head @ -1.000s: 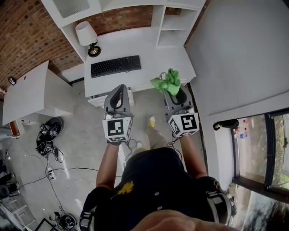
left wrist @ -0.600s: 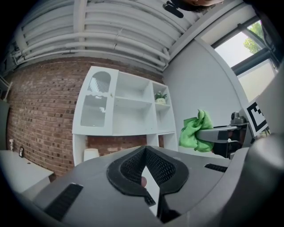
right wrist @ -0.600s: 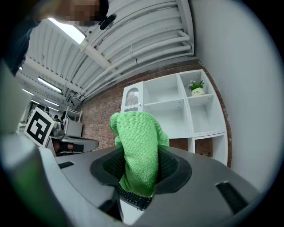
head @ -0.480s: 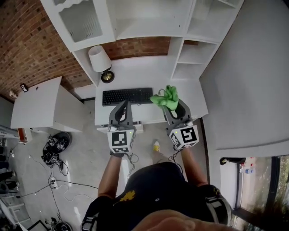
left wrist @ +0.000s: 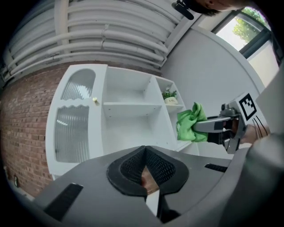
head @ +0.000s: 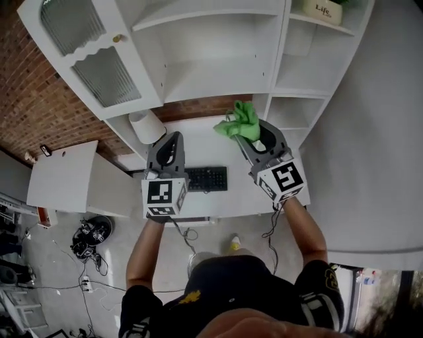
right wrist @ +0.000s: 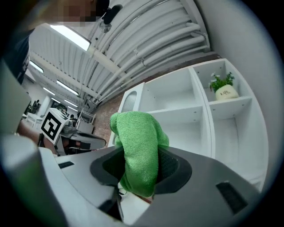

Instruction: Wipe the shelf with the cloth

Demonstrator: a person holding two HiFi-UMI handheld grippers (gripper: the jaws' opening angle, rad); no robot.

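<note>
A bunched green cloth [head: 239,121] [right wrist: 138,148] [left wrist: 191,122] is clamped in my right gripper [head: 243,136] [right wrist: 140,170], which is raised in front of the white shelf unit [head: 218,72] [right wrist: 177,113] [left wrist: 128,119]. The cloth hangs short of the shelves, near the upright between the wide bay and the narrow right bay. My left gripper [head: 169,150] [left wrist: 144,170] is held up to the left of it, jaws shut with nothing between them, pointing at the wide middle bay.
A glass-fronted cabinet door [head: 89,56] closes the unit's left bay. A small potted plant [right wrist: 223,88] [head: 324,9] stands on the upper right shelf. Below lie a white desk [head: 218,198] with a black keyboard [head: 206,179] and a lamp [head: 147,125]; a grey wall [head: 370,132] runs at right.
Both grippers have risen from desk height to the shelf unit, the right one carrying the green cloth. The head view has tilted up, so the shelves now fill the top.
</note>
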